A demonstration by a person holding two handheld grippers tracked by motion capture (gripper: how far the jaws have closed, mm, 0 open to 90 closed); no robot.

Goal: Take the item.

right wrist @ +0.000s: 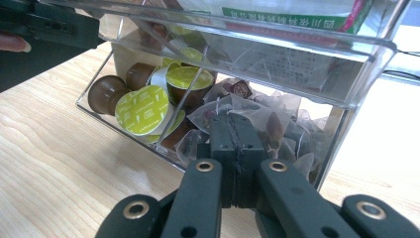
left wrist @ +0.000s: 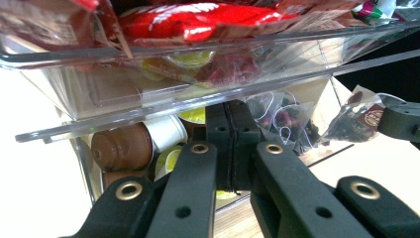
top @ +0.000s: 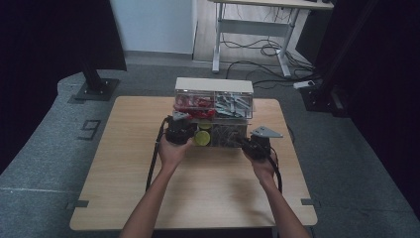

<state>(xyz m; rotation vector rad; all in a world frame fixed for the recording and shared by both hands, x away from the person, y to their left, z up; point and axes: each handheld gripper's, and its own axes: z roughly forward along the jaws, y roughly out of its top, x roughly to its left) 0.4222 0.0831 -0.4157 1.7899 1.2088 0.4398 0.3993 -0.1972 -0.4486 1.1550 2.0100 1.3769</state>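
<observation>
Here, a clear 2-tier organizer [top: 214, 106] sits at the far middle of the wooden table [top: 124, 173]. Left gripper [left wrist: 230, 139] pressed shut, nothing between its jaws, at the lower tier beside the coffee capsules [left wrist: 121, 146]. Right gripper [right wrist: 233, 144] likewise shut and empty, against the tea bags [right wrist: 257, 116].

one clear organizer [top: 214, 94], two grippers, one table [top: 124, 163]

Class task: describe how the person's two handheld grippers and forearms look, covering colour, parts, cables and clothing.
Both the left gripper and the right gripper are black, each topped by a grey three-cornered plate and trailing a black cable. Their black linkage bars carry brass-coloured rivets. The forearms are bare, with no sleeves showing.
</observation>
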